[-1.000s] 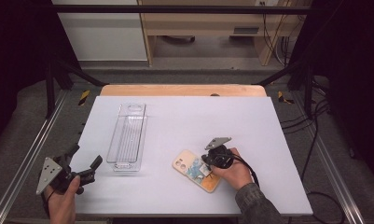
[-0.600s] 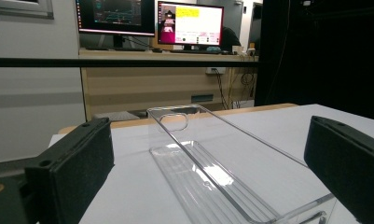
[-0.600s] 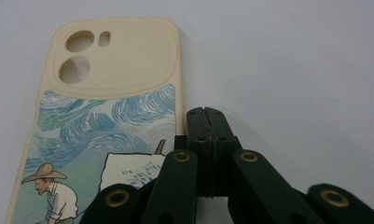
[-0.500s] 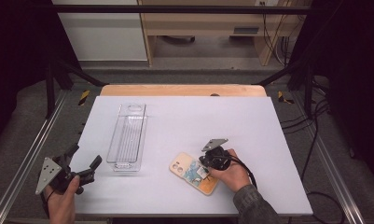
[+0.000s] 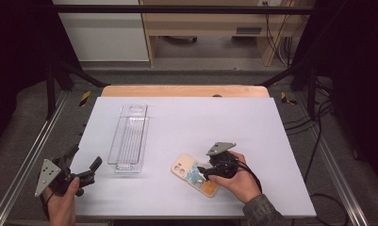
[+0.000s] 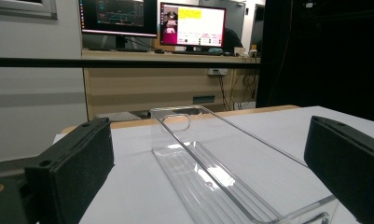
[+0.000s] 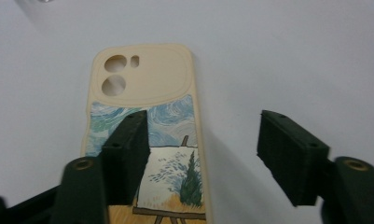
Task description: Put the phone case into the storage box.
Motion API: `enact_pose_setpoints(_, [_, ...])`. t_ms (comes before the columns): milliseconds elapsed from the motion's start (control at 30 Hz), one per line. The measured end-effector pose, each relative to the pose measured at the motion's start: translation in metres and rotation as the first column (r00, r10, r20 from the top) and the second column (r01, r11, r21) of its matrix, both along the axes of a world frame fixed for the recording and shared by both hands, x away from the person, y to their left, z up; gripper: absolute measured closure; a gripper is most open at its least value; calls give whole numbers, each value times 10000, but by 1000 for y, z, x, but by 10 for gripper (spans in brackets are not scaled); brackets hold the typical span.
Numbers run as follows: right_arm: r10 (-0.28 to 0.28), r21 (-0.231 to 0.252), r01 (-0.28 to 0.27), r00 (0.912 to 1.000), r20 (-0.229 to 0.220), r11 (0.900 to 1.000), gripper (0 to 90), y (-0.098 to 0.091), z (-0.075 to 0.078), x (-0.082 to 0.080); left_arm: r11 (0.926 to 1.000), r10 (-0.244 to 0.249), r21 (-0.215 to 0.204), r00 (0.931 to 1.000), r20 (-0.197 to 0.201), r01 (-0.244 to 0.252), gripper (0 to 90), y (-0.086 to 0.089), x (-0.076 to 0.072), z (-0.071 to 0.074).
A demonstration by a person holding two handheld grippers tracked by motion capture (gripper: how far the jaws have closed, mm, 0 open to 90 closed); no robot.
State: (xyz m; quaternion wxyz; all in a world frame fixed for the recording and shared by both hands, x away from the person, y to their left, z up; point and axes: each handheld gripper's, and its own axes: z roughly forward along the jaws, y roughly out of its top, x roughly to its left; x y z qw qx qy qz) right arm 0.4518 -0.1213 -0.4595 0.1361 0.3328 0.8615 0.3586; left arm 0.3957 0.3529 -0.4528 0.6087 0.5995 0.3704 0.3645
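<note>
Ahead of the left claw we see a pale wooden desk (image 6: 166, 84) carrying two lit monitors (image 6: 194, 25), with a white cabinet (image 6: 31, 98) to its left. A black bar (image 6: 128, 62) crosses in front of them. Right of that claw hangs a black curtain (image 6: 324, 51). Below both claws lies the white table (image 5: 215, 117); beyond it grey floor (image 5: 210, 63) and loose cables (image 5: 314, 122).

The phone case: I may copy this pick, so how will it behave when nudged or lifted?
The phone case lies flat on the table, so it should slide, not roll or tip. It looks thin and hollow, probably light. Its rounded matte edges suggest soft, slightly bendy material.
</note>
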Motion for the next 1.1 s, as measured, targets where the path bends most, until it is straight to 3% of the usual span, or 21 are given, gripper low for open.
enact_pose_setpoints(67, [-73,-113,71,9999,-141,9999,159,3,1,-4,10000,-49,60,10000,-12,49,13,-1,0,0])
enact_pose_setpoints(200, [3,-338,-11,9997,-263,9994,65,6,3,-9,10000,-70,55,10000,-15,70,13,-1,0,0])
enact_pose_setpoints(600, [302,-977,-395,9951,-945,9944,66,6,5,-16,9999,-96,77,9999,-31,97,12,-1,0,0])
enact_pose_setpoints(1100, [399,-1442,-649,9846,-1700,9874,66,6,-11,-25,9999,-86,90,10000,-45,87,12,-1,0,0])
